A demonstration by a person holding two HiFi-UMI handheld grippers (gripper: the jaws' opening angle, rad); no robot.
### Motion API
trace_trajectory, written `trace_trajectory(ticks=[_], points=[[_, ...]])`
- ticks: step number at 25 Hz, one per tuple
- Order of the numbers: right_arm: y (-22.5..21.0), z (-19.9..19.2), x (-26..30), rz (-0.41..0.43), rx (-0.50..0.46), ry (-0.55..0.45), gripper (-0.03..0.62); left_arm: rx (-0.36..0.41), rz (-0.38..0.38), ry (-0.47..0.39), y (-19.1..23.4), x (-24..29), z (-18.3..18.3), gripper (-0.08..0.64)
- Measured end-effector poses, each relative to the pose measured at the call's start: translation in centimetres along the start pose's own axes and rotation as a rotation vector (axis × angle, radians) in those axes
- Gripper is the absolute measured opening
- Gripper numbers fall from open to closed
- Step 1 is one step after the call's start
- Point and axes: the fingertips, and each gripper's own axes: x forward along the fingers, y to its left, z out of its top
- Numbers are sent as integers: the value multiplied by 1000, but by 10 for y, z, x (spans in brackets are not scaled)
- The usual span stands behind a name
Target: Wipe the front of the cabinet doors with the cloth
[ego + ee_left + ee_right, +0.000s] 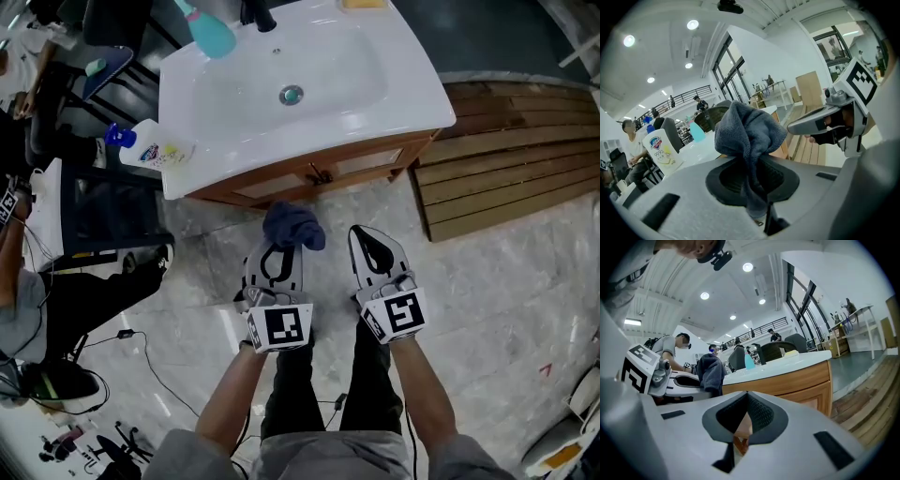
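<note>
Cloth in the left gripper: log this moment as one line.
left gripper: shut on grey-blue cloth | right gripper: shut, empty | cabinet doors: ahead, cloth contact unclear

Bare floor [487,309] lies open before the cabinet [272,187], hemmed by wooden slats [506,169] to the cabinet's right and dark furniture [103,216] to its left, while the basin [309,56] overhangs its front.

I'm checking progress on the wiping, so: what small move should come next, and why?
Probably ease the left hand-held gripper forward until the cloth presses against the cabinet doors. The cloth is clamped bunched in its jaws and appears to sit short of the wooden fronts; the right hand-held gripper is shut and empty.
</note>
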Motion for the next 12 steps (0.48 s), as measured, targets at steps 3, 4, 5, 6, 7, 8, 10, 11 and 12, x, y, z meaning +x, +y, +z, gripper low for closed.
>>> trace_trajectory(ticks=[3, 4, 5, 6, 7, 8, 10, 11, 12], points=[[1, -8, 6, -1, -1, -7, 11, 47, 14, 15, 2, 9, -13, 61], [2, -11, 7, -1, -1, -9, 11, 65, 15, 19, 2, 13, -17, 61], [2, -15, 9, -1, -2, -10, 11, 83, 16, 23, 2, 17, -21, 61], [2, -18, 11, -1, -2, -11, 11, 103, 18, 26, 1, 21, -25, 61], [2, -22, 12, -1, -2, -12, 11, 126, 21, 27, 2, 26, -29, 61], [2, -25, 14, -1, -2, -13, 11, 152, 25, 27, 2, 30, -33, 61], [2, -34, 16, -5, 0, -13, 11, 197, 28, 28, 2, 39, -43, 61], [1, -39, 16, -8, 1, -12, 11, 212, 27, 30, 2, 44, -48, 61], [0, -45, 17, -12, 2, -11, 11, 226, 25, 33, 2, 49, -54, 61]])
